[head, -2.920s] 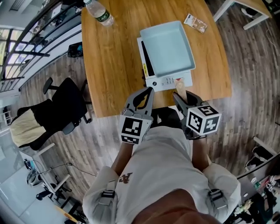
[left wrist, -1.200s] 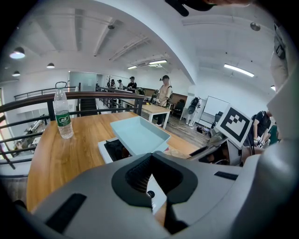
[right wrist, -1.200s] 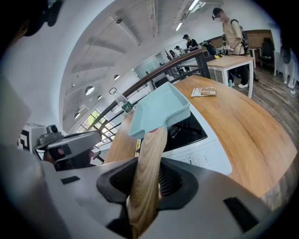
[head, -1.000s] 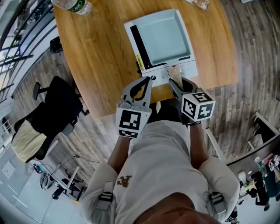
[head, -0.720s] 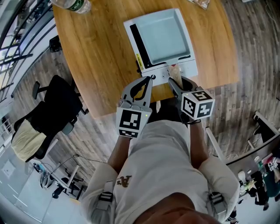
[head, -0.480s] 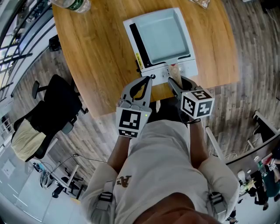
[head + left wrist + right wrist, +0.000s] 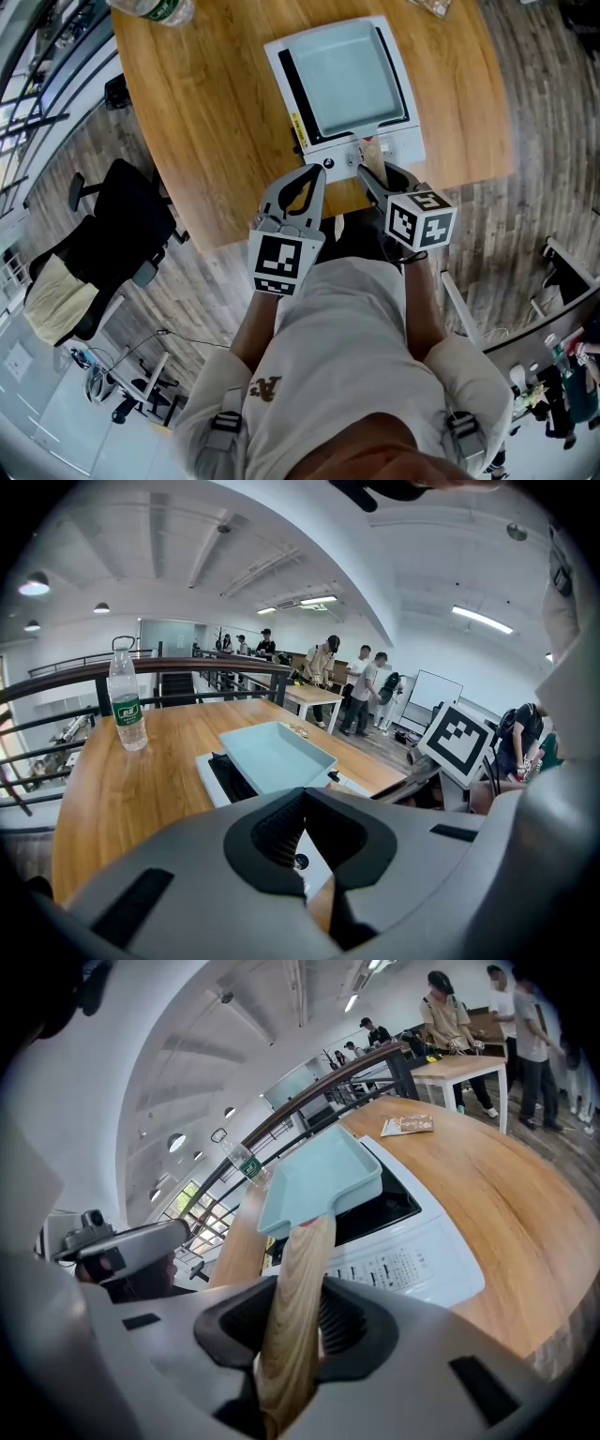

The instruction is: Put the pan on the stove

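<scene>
Pale-blue square pan [image 7: 354,77] lies over the white-framed black stove [image 7: 394,150]. The right gripper [image 7: 295,1321] clamps its wooden handle [image 7: 305,1260] for steadying. The left gripper [image 7: 302,841], closed and empty, hangs aside.

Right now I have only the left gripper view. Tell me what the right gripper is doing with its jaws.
Observer: The right gripper is shut on the wooden handle of the light blue pan.
Operator: Report how the pan lies over the stove from above.
Observer: In the head view the pan covers most of the black top of the stove. A black strip shows along the pan's left side.
Operator: Name what stands on the floor to the left.
Observer: A black office chair stands beside the left edge of the wooden table.
</scene>
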### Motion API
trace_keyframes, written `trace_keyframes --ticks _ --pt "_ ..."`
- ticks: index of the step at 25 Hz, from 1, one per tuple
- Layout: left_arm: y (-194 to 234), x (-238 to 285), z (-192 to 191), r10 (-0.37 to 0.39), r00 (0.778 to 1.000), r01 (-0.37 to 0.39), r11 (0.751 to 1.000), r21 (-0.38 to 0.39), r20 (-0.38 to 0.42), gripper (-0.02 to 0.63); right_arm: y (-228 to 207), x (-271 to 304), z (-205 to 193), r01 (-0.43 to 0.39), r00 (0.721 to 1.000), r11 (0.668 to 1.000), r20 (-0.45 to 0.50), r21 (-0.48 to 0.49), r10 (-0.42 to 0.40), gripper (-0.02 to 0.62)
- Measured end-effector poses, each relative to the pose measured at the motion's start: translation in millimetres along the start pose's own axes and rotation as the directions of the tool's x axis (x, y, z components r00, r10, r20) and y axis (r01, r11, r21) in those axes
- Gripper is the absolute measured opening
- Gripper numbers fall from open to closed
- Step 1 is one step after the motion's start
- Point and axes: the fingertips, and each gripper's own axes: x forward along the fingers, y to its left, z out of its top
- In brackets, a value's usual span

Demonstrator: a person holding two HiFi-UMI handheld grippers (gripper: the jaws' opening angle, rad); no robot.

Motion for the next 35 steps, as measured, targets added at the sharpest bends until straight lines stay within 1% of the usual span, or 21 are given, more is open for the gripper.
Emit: trace_keyframes --ticks 16,20,25,30,35 --pt "1.0 -1.7 -1.1 -0.007 1.0 0.007 1.0 0.006 -0.004 0.018 -0.6 3.2 -1.5 -0.007 1.0 1.0 0.009 0.005 0.007 0.13" --pt "0.9 -1.8 1.1 -0.008 1.0 0.008 1.0 0.008 -0.001 0.018 -0.4 3.2 -1.0 0.0 1.0 1.0 0.004 -0.008 0.0 0.139" --pt "0.9 -1.6 1.1 -0.013 1.0 0.013 1.0 0.011 -0.002 0.018 2.8 4.8 0.7 0.008 1.0 0.999 0.007 -0.041 -0.008 0.193" --pt "0.9 -2.7 1.7 -0.016 1.0 0.016 1.0 0.015 -0.001 0.018 2.2 5.2 1.5 0.03 1.0 0.998 -0.001 -0.063 -0.03 0.279" --pt "1.7 -2.5 3.5 -0.019 1.0 0.019 1.0 0.019 -0.001 0.018 -0.1 3.1 3.9 0.049 0.999 0.995 0.003 -0.082 -0.049 0.29"
